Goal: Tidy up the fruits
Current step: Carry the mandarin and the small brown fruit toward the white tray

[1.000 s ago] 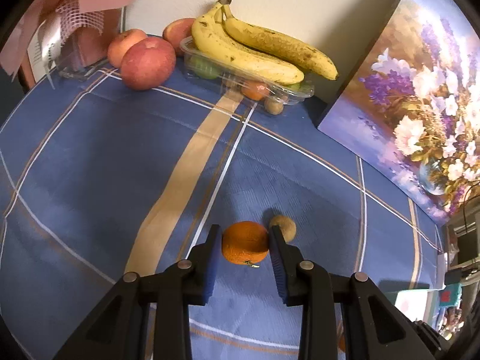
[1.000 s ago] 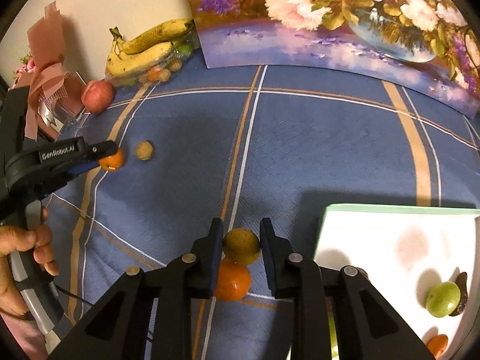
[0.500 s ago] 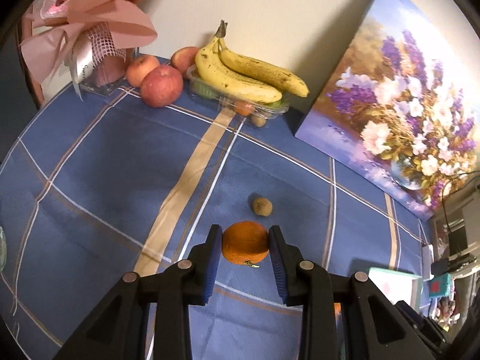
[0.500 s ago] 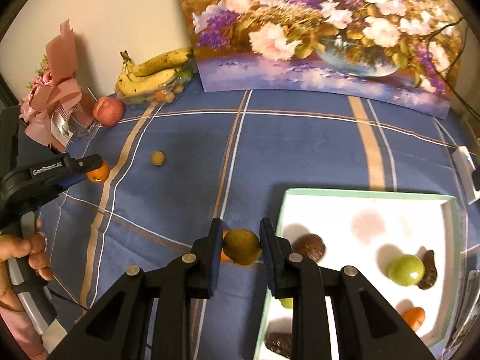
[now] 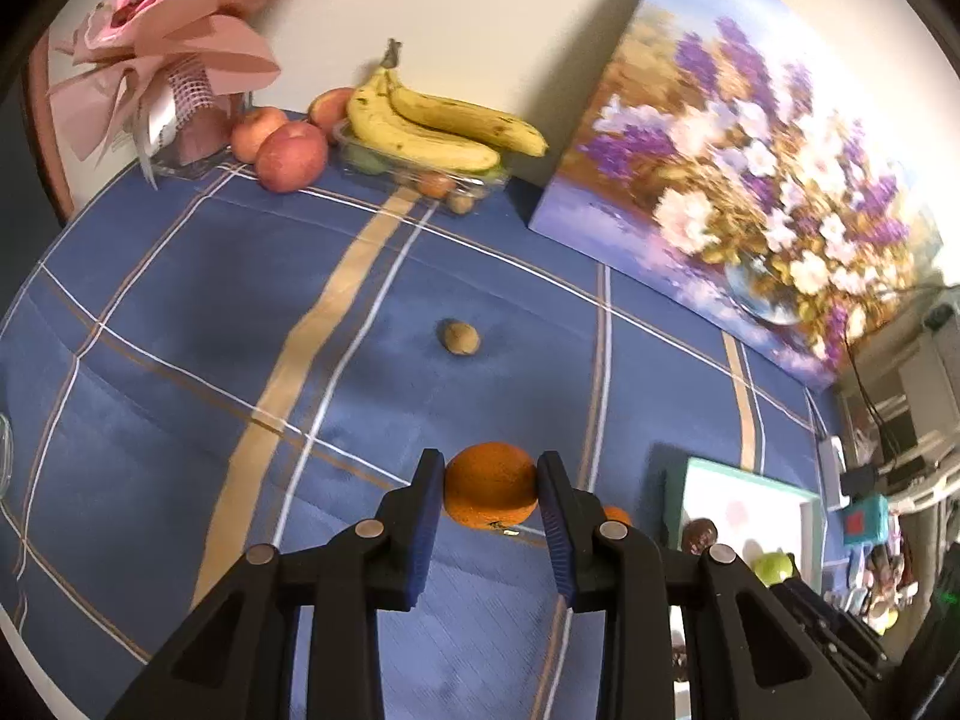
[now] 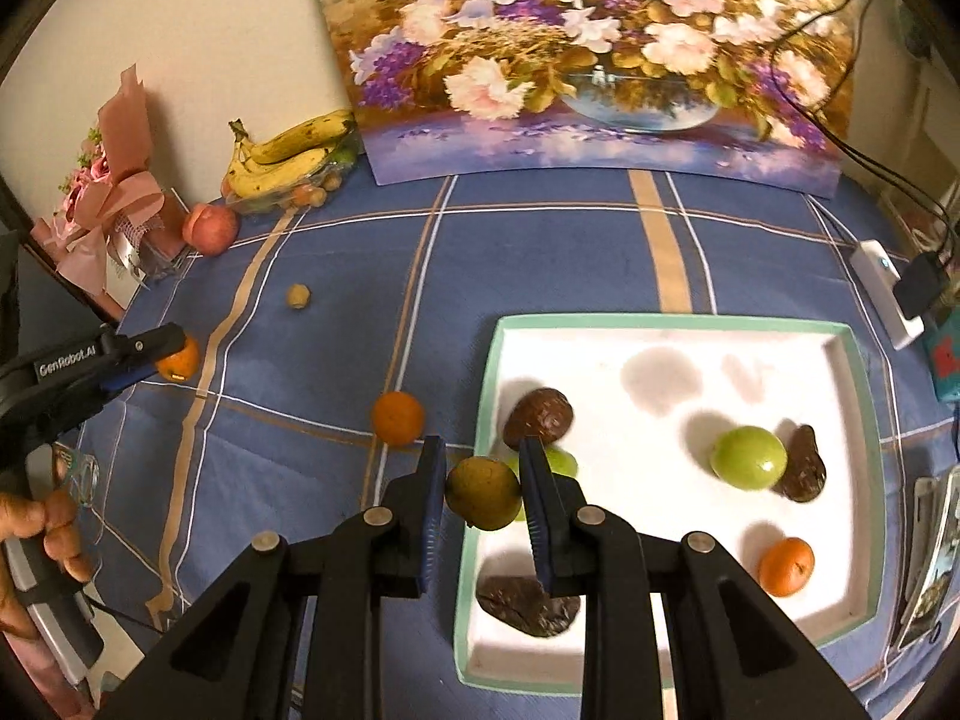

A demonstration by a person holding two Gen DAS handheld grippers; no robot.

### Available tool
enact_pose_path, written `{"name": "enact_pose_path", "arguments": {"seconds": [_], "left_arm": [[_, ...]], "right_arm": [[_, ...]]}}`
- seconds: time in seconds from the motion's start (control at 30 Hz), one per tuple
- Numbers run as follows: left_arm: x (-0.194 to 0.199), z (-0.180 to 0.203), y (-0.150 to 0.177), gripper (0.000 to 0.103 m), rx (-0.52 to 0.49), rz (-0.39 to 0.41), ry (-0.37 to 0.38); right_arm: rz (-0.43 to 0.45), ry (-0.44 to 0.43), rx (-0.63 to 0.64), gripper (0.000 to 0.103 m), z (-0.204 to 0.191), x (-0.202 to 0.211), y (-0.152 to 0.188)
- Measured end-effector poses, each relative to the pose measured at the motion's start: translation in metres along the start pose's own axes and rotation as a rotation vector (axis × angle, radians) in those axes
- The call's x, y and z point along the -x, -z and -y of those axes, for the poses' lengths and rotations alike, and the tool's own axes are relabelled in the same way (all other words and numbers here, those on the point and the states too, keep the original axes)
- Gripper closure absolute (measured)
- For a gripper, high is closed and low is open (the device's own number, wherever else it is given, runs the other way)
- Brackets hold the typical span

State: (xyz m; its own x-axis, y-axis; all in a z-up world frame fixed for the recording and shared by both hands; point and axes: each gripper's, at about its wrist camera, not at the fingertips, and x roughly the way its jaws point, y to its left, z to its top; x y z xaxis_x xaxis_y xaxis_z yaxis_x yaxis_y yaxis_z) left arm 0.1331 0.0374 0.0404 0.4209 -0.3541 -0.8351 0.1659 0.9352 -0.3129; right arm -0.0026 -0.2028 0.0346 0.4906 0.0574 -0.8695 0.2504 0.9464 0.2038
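The right tongs (image 6: 483, 492), pitched steeply downward, clamp a yellow-green fruit (image 6: 482, 493) between their blue pads, held in the air over the near left rim of the white tray (image 6: 660, 324). The left tongs (image 5: 490, 492), tilted down at much the same angle, grip an orange (image 5: 490, 485) above the blue plaid cloth (image 5: 180, 312) covering the desk; in the right wrist view they reach in from the left edge, with the person's hand (image 6: 42, 531) curled around the handle below. In the tray lie a green fruit (image 6: 748, 457), a small orange fruit (image 6: 786, 566) and several dark brown wrinkled fruits (image 6: 537, 418). Just left of the tray, a loose orange fruit (image 6: 398, 417) rests on the cloth. Farther out, a small brown fruit (image 5: 461, 337) sits alone, well apart from everything else. At the far edge against the wall are red apples (image 5: 292, 156), bananas (image 5: 444, 132) lying on a clear plastic container, a pink wrapped bouquet (image 5: 162, 54), and a flower painting (image 5: 750, 180) leaning upright.
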Motion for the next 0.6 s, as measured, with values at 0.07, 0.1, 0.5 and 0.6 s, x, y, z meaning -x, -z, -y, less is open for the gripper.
{"name": "enact_pose_path", "arguments": {"seconds": [0.07, 0.1, 0.5, 0.6], "left_arm": [[0.004, 0.008, 0.005, 0.069, -0.016, 0.002, 0.008], [0.005, 0.011, 0.006, 0.069, -0.022, 0.003, 0.010], [0.016, 0.060, 0.036, 0.069, -0.135, -0.005, 0.044], [0.011, 0.077, 0.044, 0.069, -0.180, -0.025, 0.049]], "right_arm": [[0.001, -0.001, -0.012, 0.077, 0.006, 0.004, 0.004], [0.002, 0.000, -0.019, 0.077, 0.009, 0.006, 0.005], [0.020, 0.015, -0.053, 0.077, 0.036, 0.026, 0.019], [0.016, 0.019, -0.064, 0.077, 0.042, 0.027, 0.020]]}}
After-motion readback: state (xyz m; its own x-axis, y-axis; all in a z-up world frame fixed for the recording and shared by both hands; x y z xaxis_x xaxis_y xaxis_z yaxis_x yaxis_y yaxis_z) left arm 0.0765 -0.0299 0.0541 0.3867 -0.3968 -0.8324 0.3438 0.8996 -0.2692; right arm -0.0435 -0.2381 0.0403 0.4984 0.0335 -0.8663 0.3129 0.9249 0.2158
